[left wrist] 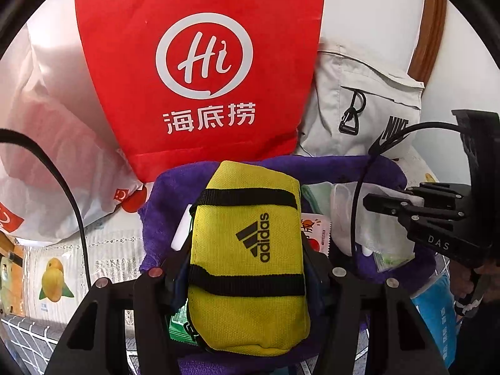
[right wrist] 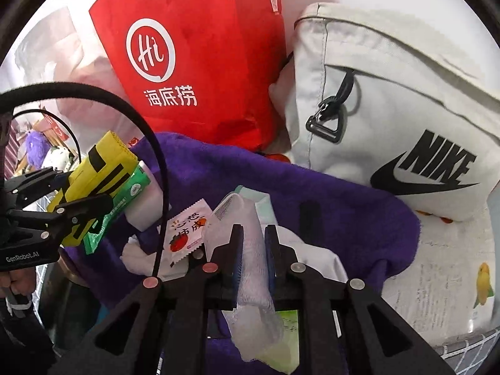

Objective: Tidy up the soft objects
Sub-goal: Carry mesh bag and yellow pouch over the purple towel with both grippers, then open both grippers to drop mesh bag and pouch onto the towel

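Observation:
My left gripper (left wrist: 247,268) is shut on a yellow Adidas pouch (left wrist: 250,259) with black straps and holds it over a purple towel (left wrist: 340,162). The pouch also shows at the left of the right wrist view (right wrist: 100,172), in the left gripper (right wrist: 78,206). My right gripper (right wrist: 253,243) is shut on a white mesh cloth (right wrist: 254,284) above the purple towel (right wrist: 328,206). The right gripper also shows at the right of the left wrist view (left wrist: 393,203), holding the white cloth (left wrist: 372,222).
A red paper bag (left wrist: 200,72) stands behind the towel, a white Nike bag (right wrist: 390,106) to its right, a white plastic bag (left wrist: 47,143) to its left. A tomato sachet (right wrist: 187,231), a green tissue pack (right wrist: 118,206) and a white block (right wrist: 147,206) lie on the towel.

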Demonstrator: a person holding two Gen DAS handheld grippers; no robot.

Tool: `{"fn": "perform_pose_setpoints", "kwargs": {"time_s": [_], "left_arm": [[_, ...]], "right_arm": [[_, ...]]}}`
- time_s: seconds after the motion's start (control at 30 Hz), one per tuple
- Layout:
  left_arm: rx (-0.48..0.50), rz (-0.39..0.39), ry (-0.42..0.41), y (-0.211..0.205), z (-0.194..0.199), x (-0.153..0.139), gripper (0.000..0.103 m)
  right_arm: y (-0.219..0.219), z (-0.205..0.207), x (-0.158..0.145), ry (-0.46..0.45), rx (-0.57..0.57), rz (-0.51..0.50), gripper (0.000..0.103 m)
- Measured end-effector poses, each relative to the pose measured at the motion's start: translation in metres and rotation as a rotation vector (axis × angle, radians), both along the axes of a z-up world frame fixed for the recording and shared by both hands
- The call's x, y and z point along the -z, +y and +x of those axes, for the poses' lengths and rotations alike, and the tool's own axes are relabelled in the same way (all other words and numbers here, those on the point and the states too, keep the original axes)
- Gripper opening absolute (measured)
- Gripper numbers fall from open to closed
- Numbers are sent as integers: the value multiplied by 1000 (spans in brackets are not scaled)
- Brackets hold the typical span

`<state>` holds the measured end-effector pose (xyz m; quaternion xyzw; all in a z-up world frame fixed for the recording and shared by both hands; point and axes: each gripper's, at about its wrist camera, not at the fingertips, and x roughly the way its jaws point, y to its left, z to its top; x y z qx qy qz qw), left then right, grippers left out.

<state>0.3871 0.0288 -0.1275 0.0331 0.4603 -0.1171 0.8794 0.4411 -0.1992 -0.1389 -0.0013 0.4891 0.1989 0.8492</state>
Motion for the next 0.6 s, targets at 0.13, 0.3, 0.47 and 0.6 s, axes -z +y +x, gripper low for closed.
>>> {"fn": "perform_pose_setpoints", "kwargs": {"time_s": [0.13, 0.3, 0.47, 0.6], "left_arm": [[2, -14, 14, 1, 2, 2, 57], [3, -13, 28, 0, 4, 5, 57], [12, -10, 43, -4, 5, 10, 58], [23, -2, 52, -11, 4, 14, 58]], "right_arm": [[1, 0, 3, 22, -13, 17, 18], [2, 2, 2, 18, -15, 1, 40], [-7, 2, -4, -2, 19, -28, 53], [-15, 0, -12, -24, 38, -20, 62]]}}
